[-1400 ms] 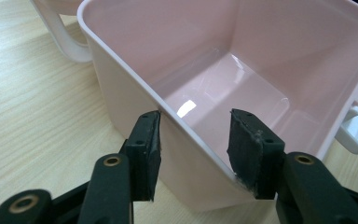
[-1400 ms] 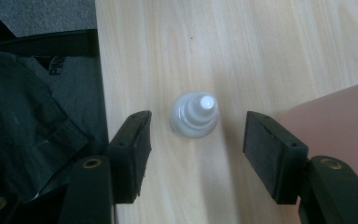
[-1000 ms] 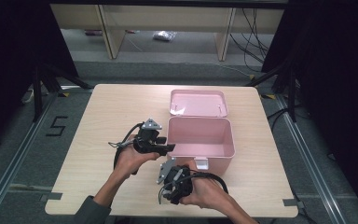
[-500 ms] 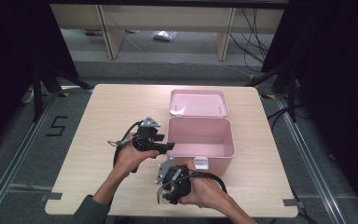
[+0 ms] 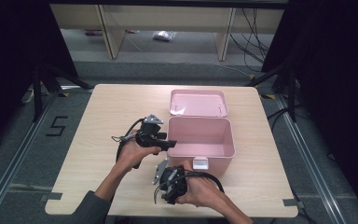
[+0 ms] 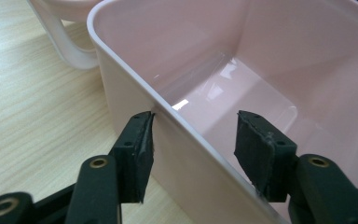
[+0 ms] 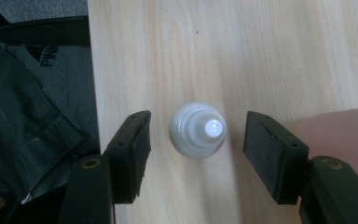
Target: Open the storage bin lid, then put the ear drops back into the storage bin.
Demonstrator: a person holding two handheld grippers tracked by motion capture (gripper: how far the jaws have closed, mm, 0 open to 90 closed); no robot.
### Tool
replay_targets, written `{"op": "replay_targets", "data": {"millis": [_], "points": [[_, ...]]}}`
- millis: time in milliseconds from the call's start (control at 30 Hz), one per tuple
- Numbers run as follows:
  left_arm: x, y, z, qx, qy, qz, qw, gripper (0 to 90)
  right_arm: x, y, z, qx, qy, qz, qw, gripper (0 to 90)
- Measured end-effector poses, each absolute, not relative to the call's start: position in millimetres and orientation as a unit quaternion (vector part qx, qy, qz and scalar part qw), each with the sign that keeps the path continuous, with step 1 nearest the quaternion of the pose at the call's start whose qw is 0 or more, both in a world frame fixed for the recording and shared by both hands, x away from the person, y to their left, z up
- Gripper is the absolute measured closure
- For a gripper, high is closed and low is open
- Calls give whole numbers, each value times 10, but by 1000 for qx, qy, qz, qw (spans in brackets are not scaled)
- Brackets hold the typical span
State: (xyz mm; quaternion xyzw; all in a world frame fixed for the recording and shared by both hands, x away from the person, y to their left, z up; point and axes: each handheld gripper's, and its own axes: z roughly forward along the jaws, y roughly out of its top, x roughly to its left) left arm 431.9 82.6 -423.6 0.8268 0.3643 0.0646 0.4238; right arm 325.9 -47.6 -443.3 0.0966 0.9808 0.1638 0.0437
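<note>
Right gripper view: I am centring my spread right gripper (image 7: 196,135) over the small white bottle (image 7: 198,129) before pinching evenly.

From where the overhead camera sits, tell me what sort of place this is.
Probably a lab or recording workspace, not a home. A plain wooden table stands on grey floor with a taped number 5, black curtains hang on both sides, and loose cables run by bare shelving behind.

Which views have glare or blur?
Left gripper view: bright glare on the pink box floor, claw sharp. Right gripper view: small white bottle soft, its tip blown out. High view: evenly lit table, dark surroundings.
</note>
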Motion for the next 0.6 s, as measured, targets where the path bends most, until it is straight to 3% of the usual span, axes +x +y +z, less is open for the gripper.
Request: {"op": "replay_targets", "data": {"millis": [233, 300, 600], "points": [[4309, 846, -4215, 826, 361, 66, 427, 479, 3277, -427, -4513, 83, 985, 150, 30, 445], [4310, 847, -4214, 826, 361, 65, 427, 483, 3310, -425, -4529, 70, 985, 148, 54, 448], [4310, 836, -4220, 821, 367, 62, 433, 483, 3345, -403, -4574, 47, 987, 142, 54, 494]]}}
